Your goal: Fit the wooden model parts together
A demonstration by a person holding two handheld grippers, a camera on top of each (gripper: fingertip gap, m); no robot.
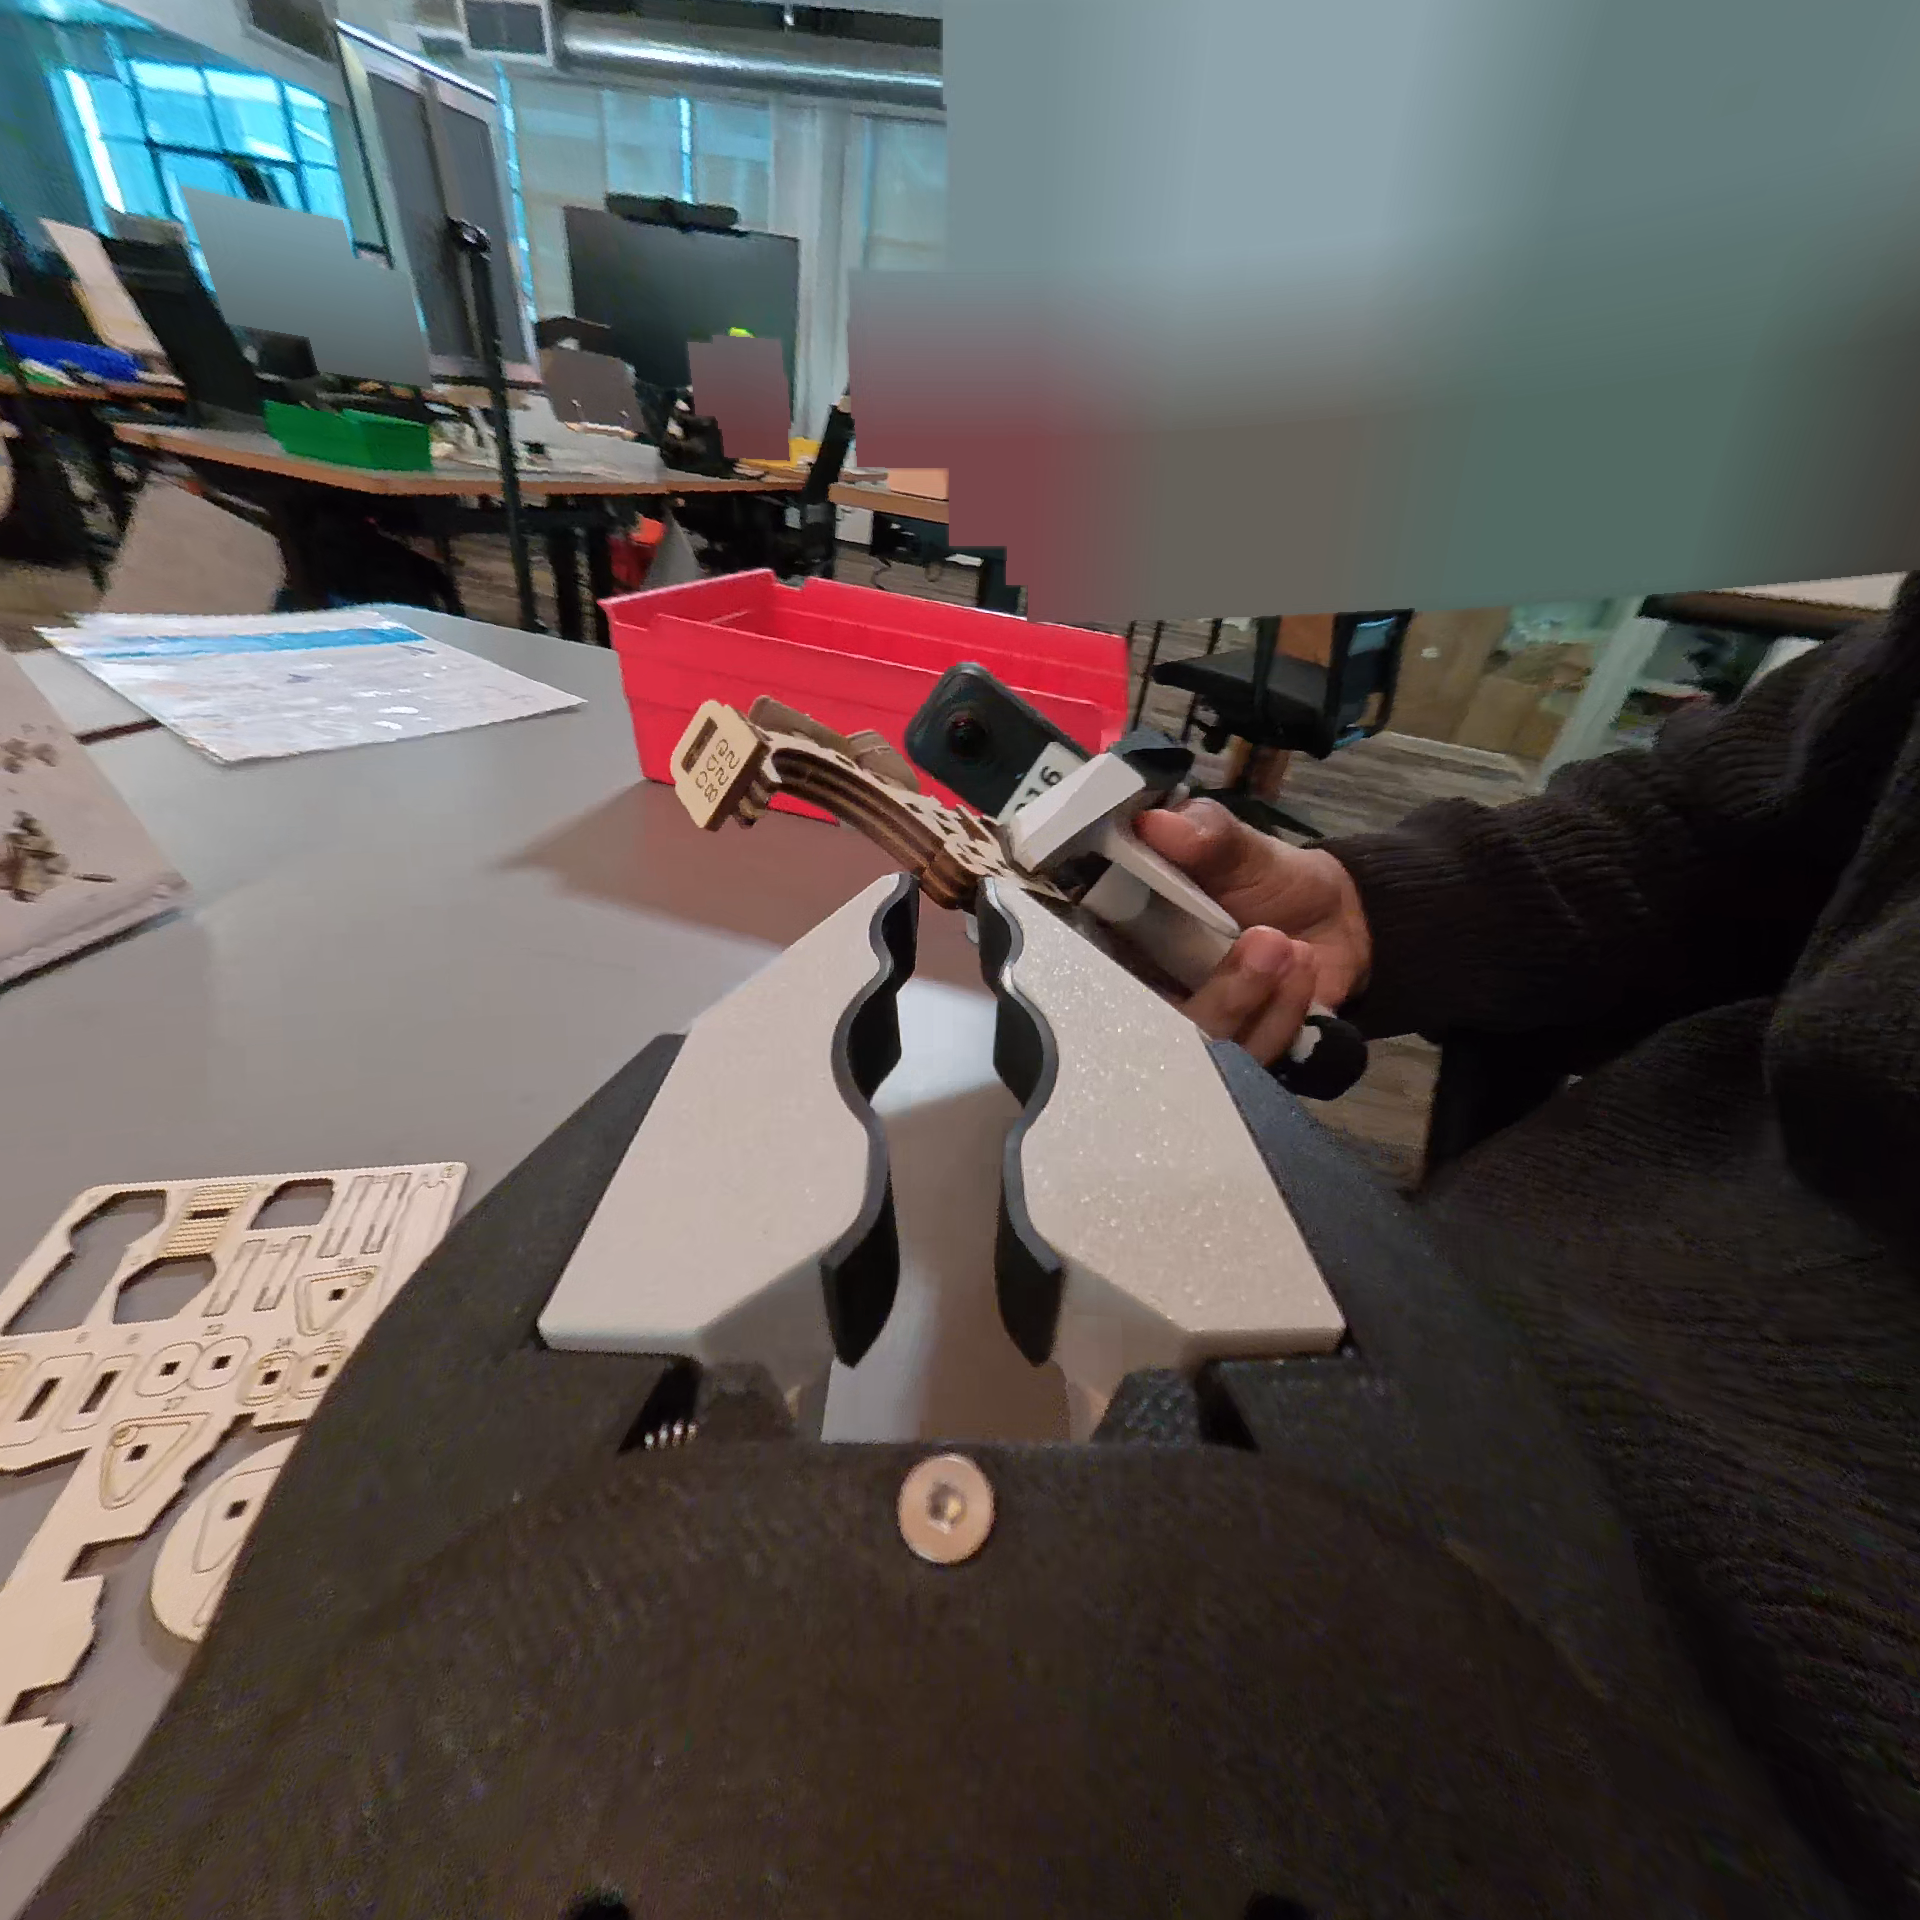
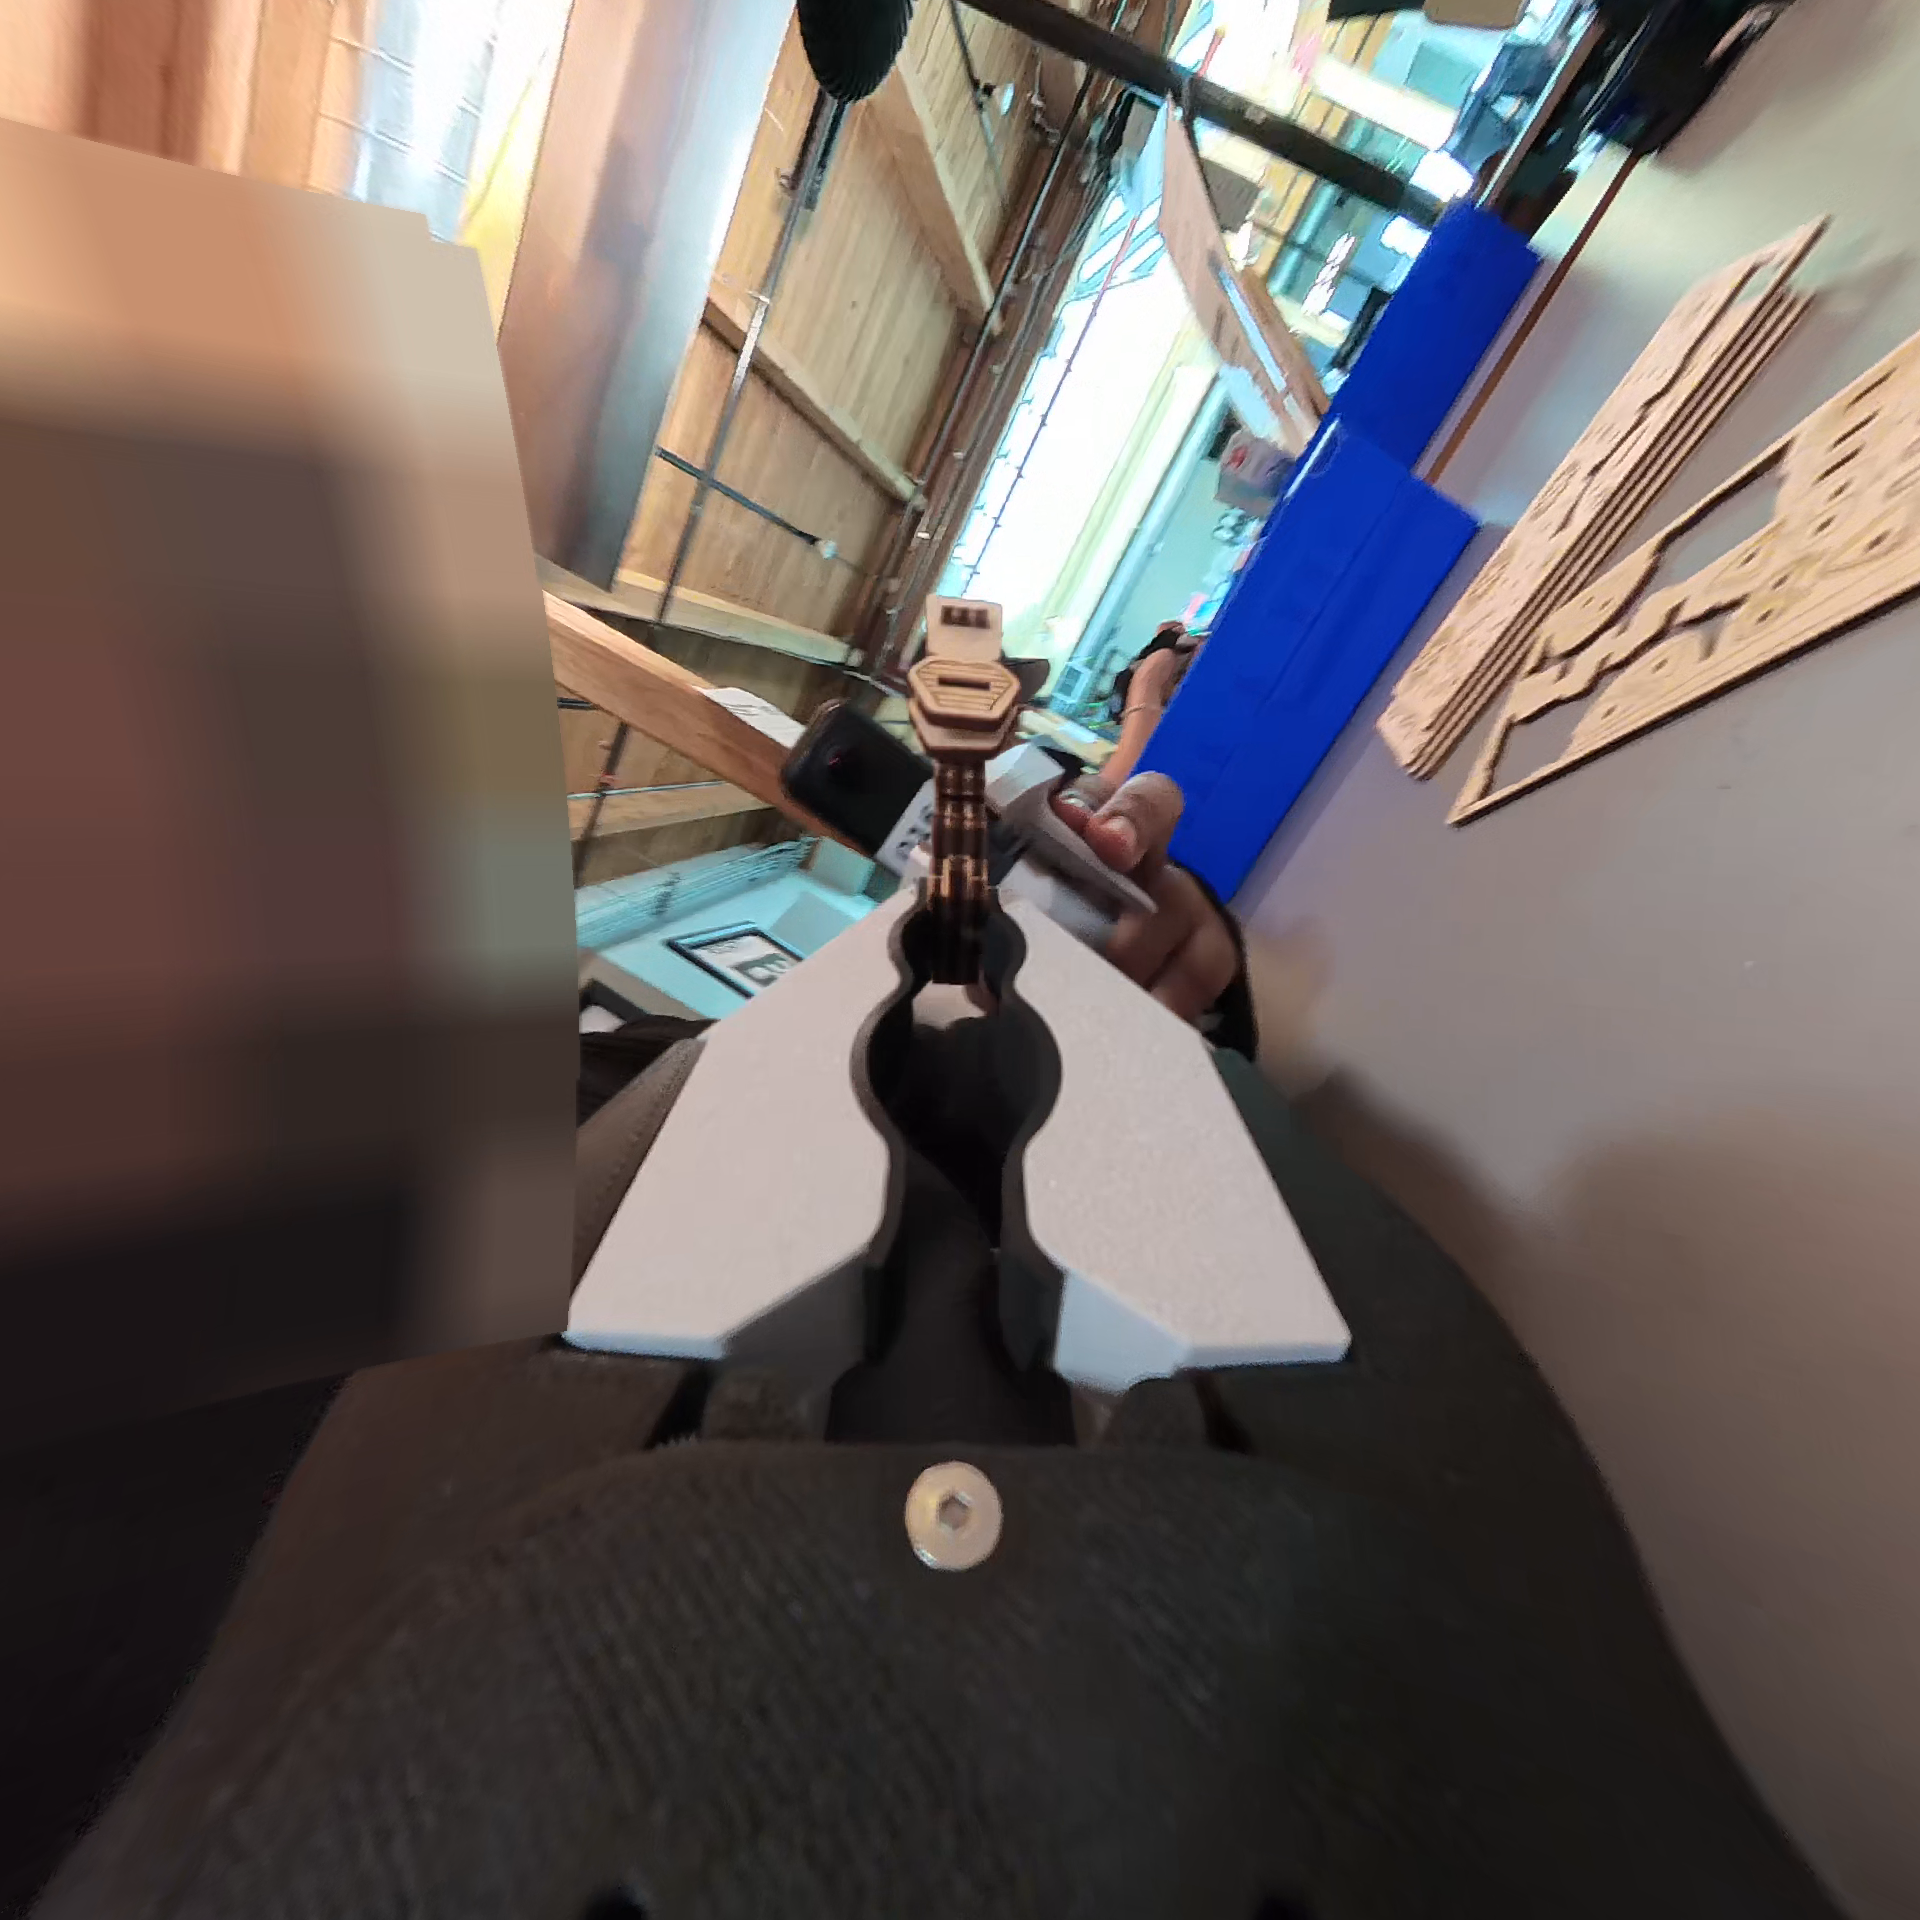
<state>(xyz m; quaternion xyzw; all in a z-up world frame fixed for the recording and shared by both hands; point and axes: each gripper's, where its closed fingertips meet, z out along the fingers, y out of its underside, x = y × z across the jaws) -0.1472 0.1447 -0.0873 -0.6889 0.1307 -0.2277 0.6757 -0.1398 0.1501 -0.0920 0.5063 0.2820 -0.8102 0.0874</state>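
Observation:
A curved wooden model assembly [image 1: 831,795], made of stacked laser-cut layers with a flat tab at its far end, is held above the grey table [image 1: 416,935]. My left gripper [image 1: 948,896] is shut on its lower end. My right gripper [image 1: 1049,868], held by a hand in a dark sleeve, grips the same end from the right. In the right wrist view the assembly [image 2: 956,727] stands edge-on, straight ahead. My right gripper [image 2: 951,914] is shut on its base. The left gripper's camera [image 2: 847,774] shows just behind it.
A red bin [image 1: 862,665] stands on the table behind the assembly, with a printed sheet [image 1: 312,675] to its left. Laser-cut wooden part sheets [image 1: 177,1340] lie at the near left and in the right wrist view [image 2: 1662,520], beside a blue bin [image 2: 1340,582]. Only a small space, under 4 cm, lies between the two pairs of fingers.

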